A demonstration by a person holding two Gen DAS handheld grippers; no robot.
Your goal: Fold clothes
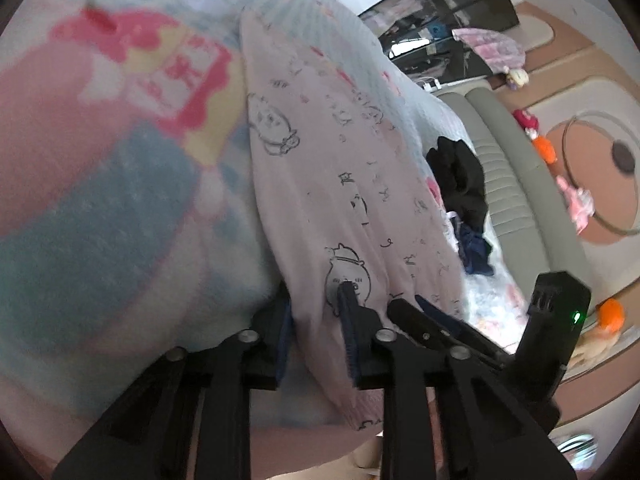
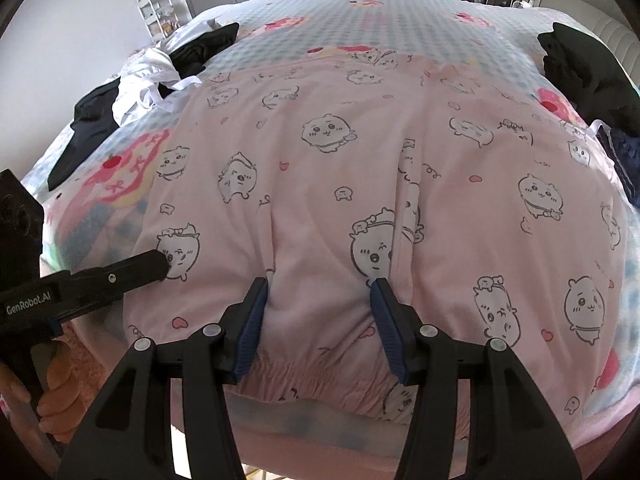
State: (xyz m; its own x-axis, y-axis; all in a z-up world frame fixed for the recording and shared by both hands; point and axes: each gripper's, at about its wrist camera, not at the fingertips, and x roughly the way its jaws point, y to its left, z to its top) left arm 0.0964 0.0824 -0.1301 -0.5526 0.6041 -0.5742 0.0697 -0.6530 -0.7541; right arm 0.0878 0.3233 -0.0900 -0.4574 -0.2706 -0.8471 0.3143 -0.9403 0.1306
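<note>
A: The printed garment (image 2: pixel 360 184) lies spread on the bed (image 2: pixel 400 12), waistband at the near edge.

B: Right gripper (image 2: pixel 318 292) sits over that waistband, the left gripper (image 2: pixel 158 266) at the garment's left edge.

A: A heap of clothes (image 2: pixel 152 76) lies far left; another garment (image 2: pixel 580 76) far right, against the headboard (image 2: pixel 616 36).

The left hand-held gripper (image 1: pixel 316 324) pinches the edge of the pink pajama pants (image 1: pixel 340 152) with little animal drawings. They lie on a blurry bed cover (image 1: pixel 100 152), maybe a cartoon blanket. Dark clothes (image 1: pixel 460 176) sit farther back.
</note>
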